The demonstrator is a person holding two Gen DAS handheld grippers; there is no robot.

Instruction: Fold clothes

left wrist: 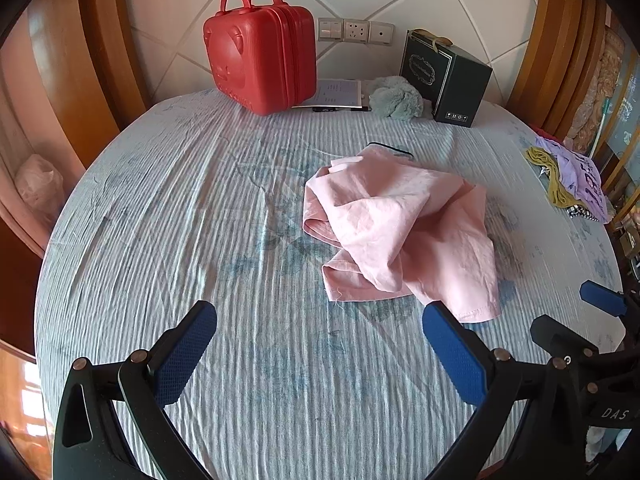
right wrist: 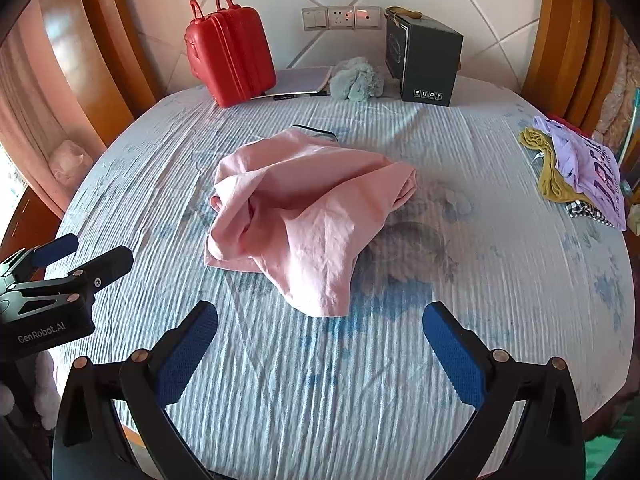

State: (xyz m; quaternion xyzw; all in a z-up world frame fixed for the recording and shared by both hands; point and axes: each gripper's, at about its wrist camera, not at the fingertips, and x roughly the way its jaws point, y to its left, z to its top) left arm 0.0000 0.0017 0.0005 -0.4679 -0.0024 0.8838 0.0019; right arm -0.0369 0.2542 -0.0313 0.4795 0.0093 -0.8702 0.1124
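We're over a bed (left wrist: 160, 208) with a crinkled pale-blue sheet, 1 crumpled pink garment (left wrist: 400, 232) lying mid-bed. Our left gripper (left wrist: 320, 344) and right gripper (right wrist: 320, 344) hover near it, fingers spread wide, nothing between them. By the headboard: a red case (left wrist: 260, 48) and a dark box (left wrist: 444, 76).
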